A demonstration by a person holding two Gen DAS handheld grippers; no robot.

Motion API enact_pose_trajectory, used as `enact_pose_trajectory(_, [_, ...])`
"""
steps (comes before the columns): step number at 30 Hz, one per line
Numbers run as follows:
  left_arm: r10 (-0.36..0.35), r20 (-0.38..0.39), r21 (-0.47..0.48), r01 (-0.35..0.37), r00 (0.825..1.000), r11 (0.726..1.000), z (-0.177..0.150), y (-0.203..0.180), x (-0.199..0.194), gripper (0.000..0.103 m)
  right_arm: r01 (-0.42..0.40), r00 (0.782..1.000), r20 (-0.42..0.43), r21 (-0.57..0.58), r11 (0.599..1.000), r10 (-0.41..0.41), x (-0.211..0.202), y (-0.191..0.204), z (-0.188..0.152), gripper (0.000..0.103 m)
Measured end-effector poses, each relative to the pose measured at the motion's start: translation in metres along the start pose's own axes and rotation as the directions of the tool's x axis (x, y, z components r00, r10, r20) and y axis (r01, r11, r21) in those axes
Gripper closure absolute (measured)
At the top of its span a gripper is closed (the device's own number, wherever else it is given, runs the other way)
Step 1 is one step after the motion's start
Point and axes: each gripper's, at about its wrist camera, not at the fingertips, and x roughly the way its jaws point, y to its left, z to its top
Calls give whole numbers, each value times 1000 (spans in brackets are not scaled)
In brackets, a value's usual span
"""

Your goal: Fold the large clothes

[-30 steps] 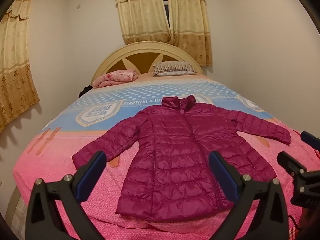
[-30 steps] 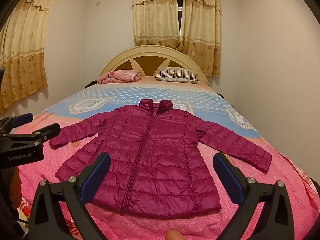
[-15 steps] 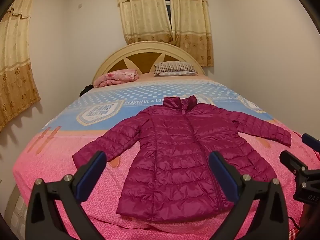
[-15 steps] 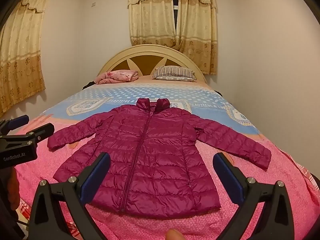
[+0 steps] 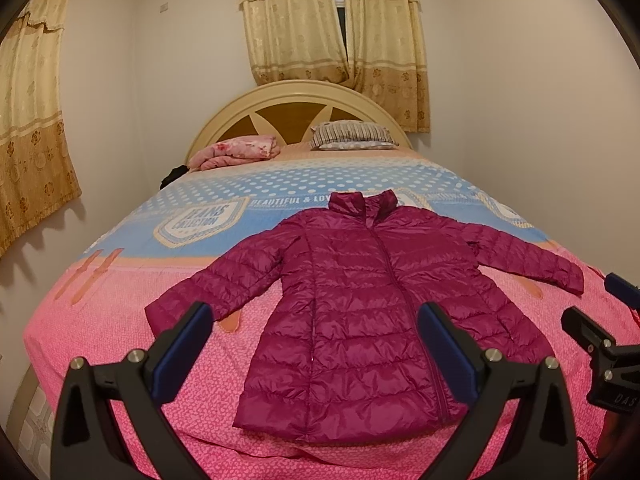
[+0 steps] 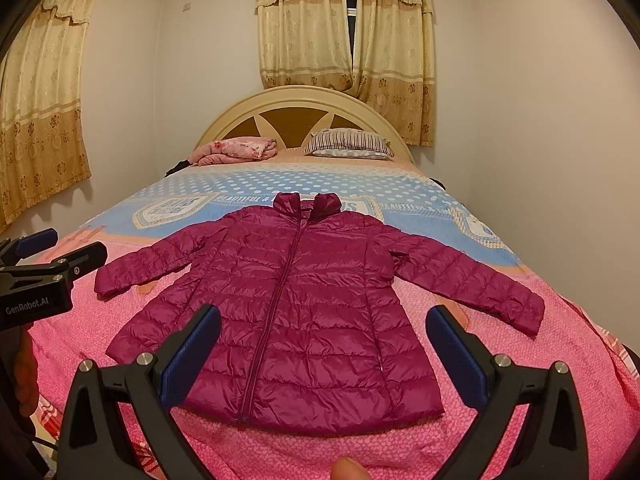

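A magenta quilted puffer jacket (image 5: 360, 312) (image 6: 296, 312) lies flat and zipped on the bed, collar toward the headboard, both sleeves spread out to the sides. My left gripper (image 5: 316, 340) hovers open above the foot of the bed, near the jacket's hem, holding nothing. My right gripper (image 6: 324, 344) is also open and empty, just short of the hem. Each gripper shows at the edge of the other's view: the right one (image 5: 600, 320) and the left one (image 6: 52, 256).
The bed (image 5: 100, 320) has a pink and blue printed cover. A folded pink blanket (image 5: 236, 152) and a striped pillow (image 5: 352, 136) lie by the cream headboard (image 6: 296, 100). Walls stand close on both sides, with curtains (image 6: 344, 24) behind. A fingertip (image 6: 348, 470) shows at the bottom edge.
Both views have shifted slightly; the right gripper has drifted a little rightward and the left a touch leftward. The jacket lies as before and both grippers stay open.
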Motion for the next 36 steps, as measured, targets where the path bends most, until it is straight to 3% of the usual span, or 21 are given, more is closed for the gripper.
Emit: enact_pose_trajectory(36, [6,13,-24,-6,1000,1000,2,7,5,0,-10,1000,-3,2,1000,10,2,1,1,1])
